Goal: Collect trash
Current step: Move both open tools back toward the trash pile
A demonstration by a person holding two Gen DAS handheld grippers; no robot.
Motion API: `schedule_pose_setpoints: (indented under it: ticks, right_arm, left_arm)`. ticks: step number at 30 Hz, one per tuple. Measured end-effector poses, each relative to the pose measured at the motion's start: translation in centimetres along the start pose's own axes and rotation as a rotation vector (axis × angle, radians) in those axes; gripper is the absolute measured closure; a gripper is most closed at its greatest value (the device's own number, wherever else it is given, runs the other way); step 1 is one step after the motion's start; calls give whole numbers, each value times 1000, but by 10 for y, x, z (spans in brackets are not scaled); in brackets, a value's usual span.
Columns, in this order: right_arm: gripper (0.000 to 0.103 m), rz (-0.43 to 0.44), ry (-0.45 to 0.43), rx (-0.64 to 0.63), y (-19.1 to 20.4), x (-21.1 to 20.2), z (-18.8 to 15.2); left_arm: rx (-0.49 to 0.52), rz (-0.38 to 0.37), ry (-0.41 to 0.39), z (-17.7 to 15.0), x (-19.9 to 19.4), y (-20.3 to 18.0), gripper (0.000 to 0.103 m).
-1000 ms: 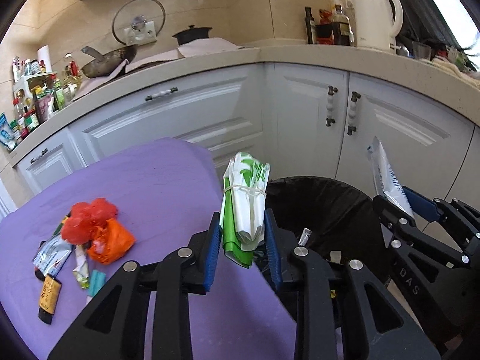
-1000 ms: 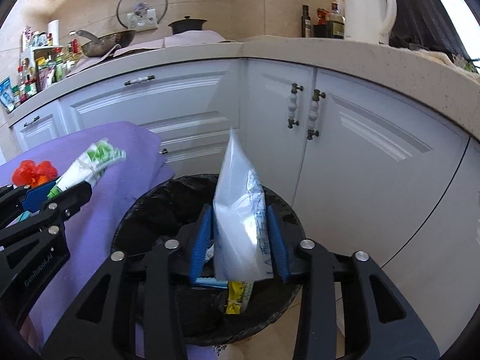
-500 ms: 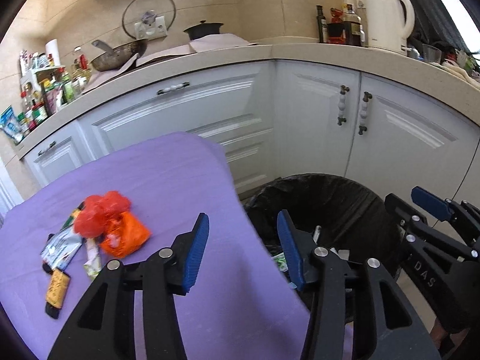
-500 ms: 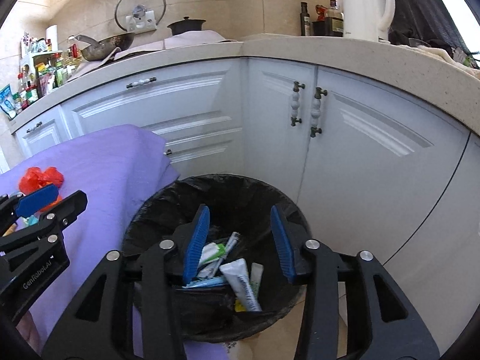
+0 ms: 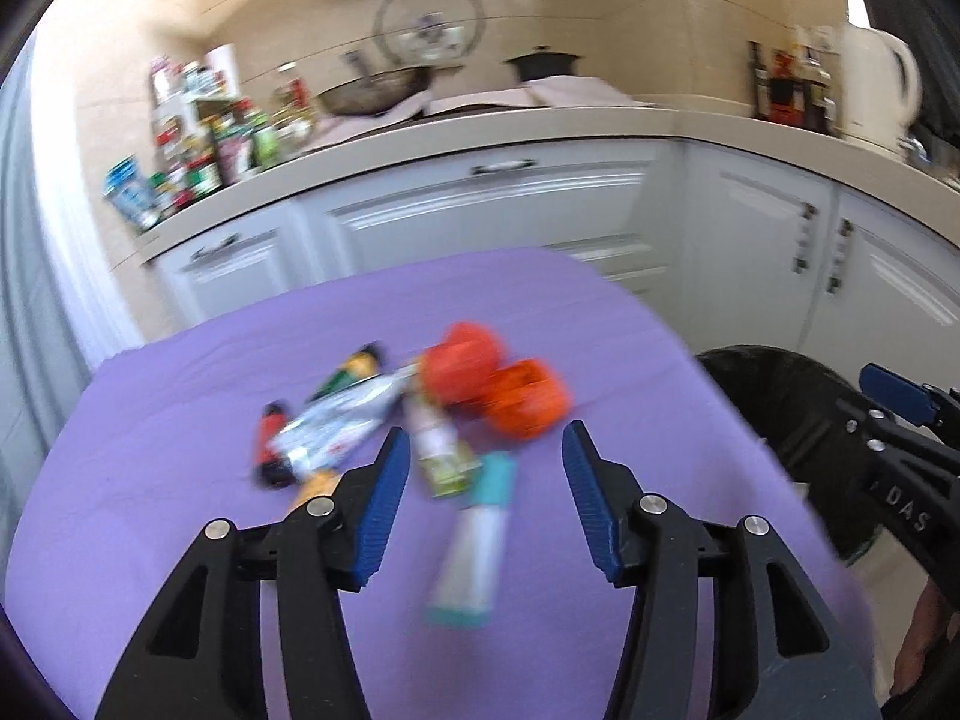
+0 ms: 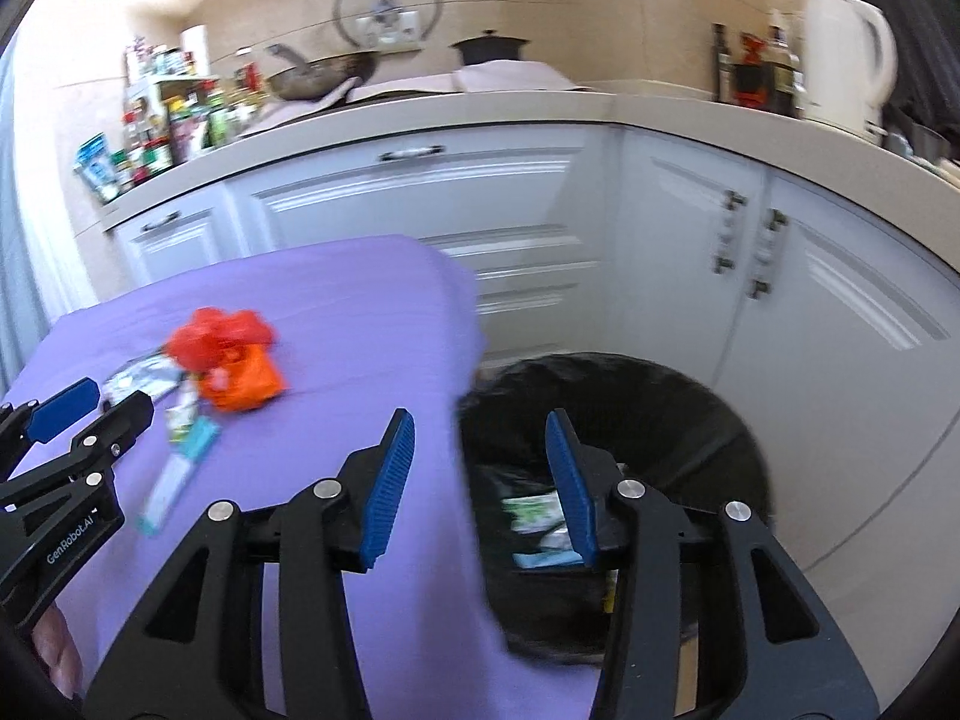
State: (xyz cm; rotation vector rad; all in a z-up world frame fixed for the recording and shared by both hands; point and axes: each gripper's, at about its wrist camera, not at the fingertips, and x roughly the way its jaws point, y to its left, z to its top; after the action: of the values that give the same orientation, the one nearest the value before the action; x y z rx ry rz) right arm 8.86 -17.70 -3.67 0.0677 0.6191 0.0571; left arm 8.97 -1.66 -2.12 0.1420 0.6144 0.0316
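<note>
Black bin contents, seemingly wrappers, show only rightward.

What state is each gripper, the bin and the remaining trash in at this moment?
left gripper: jaws open, empty, just been opening
right gripper: jaws open, empty
trash bin: lined, holds wrappers
red bag: crumpled on purple cloth
teal tube: lying flat

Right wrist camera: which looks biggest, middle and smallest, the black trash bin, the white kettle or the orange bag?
As they look in this view:
1. black trash bin, biggest by far.
2. white kettle.
3. orange bag, a bit smaller.
The kettle stands farther away than the bag, so the real order of those two is unsure.
</note>
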Motion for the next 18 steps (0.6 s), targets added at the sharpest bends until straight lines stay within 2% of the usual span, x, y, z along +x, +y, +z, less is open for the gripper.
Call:
schedule_pose_setpoints:
  ticks: [10, 18]
  right_arm:
    - [58, 102, 44, -101, 84, 6, -2]
    - [57, 135, 101, -174, 135, 18, -9]
  left_arm:
    - [-124, 132, 41, -26, -3, 93, 49]
    - [-206, 214, 49, -44, -9, 150, 47]
